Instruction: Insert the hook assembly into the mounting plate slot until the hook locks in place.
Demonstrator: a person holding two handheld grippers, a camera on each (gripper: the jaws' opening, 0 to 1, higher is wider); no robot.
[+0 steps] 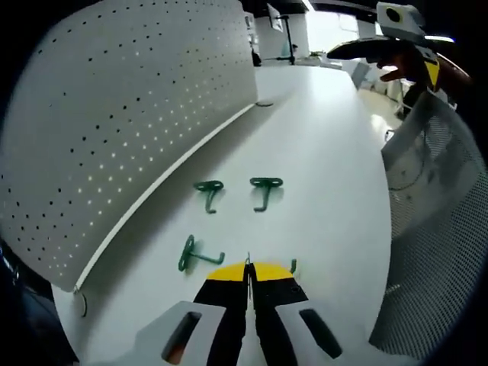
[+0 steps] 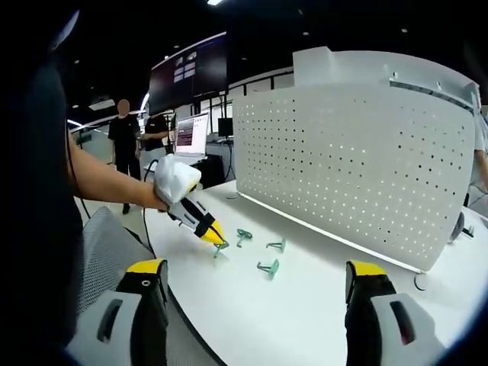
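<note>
My left gripper (image 1: pixel 248 268) is shut low over the white table (image 1: pixel 328 152), and a green hook's end (image 1: pixel 293 265) sticks out beside its yellow tips. In the right gripper view the left gripper (image 2: pixel 216 239) points down at that hook (image 2: pixel 220 248), held by a gloved hand. Three more green hooks lie loose on the table (image 1: pixel 208 192) (image 1: pixel 264 189) (image 1: pixel 194 255), also seen as hooks (image 2: pixel 244 235) (image 2: pixel 277 244) (image 2: pixel 268 268). The white perforated mounting panel (image 1: pixel 114 137) (image 2: pixel 351 152) stands upright behind them. My right gripper (image 2: pixel 256 270) is open and empty, well back from the hooks.
A grey mesh chair back (image 1: pixel 435 229) (image 2: pixel 99 244) stands at the table's near edge. The right gripper (image 1: pixel 366 47) hovers high at the far side in the left gripper view. People (image 2: pixel 123 130) and a monitor (image 2: pixel 191 133) are in the background.
</note>
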